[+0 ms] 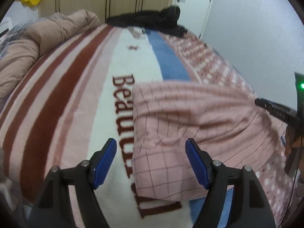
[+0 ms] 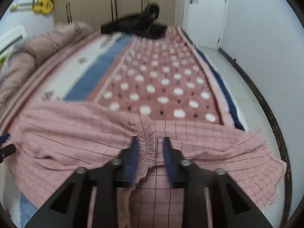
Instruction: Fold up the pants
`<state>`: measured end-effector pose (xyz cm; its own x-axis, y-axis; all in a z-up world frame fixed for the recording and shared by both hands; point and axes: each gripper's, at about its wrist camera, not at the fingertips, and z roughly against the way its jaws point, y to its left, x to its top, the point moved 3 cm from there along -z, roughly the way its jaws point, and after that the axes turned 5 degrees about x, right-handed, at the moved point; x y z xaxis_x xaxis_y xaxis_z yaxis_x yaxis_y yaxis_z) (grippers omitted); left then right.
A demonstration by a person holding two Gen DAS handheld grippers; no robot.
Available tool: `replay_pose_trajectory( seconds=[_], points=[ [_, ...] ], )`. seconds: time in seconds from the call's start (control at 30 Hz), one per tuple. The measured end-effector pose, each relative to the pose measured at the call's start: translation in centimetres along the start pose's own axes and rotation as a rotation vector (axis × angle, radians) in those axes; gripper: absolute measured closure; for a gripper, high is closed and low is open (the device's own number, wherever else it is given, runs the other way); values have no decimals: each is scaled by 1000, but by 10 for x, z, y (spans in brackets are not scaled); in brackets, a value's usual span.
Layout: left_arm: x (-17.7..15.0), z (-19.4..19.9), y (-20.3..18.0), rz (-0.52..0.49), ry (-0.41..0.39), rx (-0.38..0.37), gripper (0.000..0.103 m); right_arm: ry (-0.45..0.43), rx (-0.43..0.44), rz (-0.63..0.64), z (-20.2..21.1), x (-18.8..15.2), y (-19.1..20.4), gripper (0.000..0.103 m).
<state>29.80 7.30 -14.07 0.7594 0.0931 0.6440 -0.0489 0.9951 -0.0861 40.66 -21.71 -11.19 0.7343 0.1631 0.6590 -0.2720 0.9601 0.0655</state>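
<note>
Pink checked pants (image 1: 190,114) lie across a striped blanket (image 1: 76,95) on the bed. My left gripper (image 1: 151,161) is open just above the pants' near left corner, with the fabric edge between its blue pads and nothing held. My right gripper (image 2: 150,152) has its jaws close around the gathered elastic waistband (image 2: 150,144) of the pants (image 2: 76,142). The fabric bunches between the pads and spreads to both sides. The right gripper's body shows at the right edge of the left wrist view (image 1: 275,110).
A dark garment (image 1: 157,19) lies at the far end of the bed. A rolled pink duvet (image 1: 38,38) lies along the left side. Wardrobes (image 2: 114,0) stand behind the bed. White floor (image 2: 237,72) and a door lie to the right.
</note>
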Motion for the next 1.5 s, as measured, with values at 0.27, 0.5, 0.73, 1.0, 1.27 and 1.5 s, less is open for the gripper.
replay_pose_trajectory(
  seconds=[0.27,0.5,0.73,1.0,1.27,1.5],
  points=[
    [8,-6,-28,-7,42,-171,69,-45,256,24,39,-22,35,78],
    [-28,-36,-9,0,131,-145,84,54,205,34,1,-55,29,83],
    [-31,-15,-16,-33,114,-127,71,37,244,-15,6,-59,21,82],
    [15,-31,-41,-76,84,-149,52,37,331,23,29,-73,27,76],
    [50,-83,-23,12,96,-123,55,47,397,48,31,-94,18,77],
    [36,-63,-27,-17,76,-132,35,2,414,-23,56,-96,2,62]
  ],
)
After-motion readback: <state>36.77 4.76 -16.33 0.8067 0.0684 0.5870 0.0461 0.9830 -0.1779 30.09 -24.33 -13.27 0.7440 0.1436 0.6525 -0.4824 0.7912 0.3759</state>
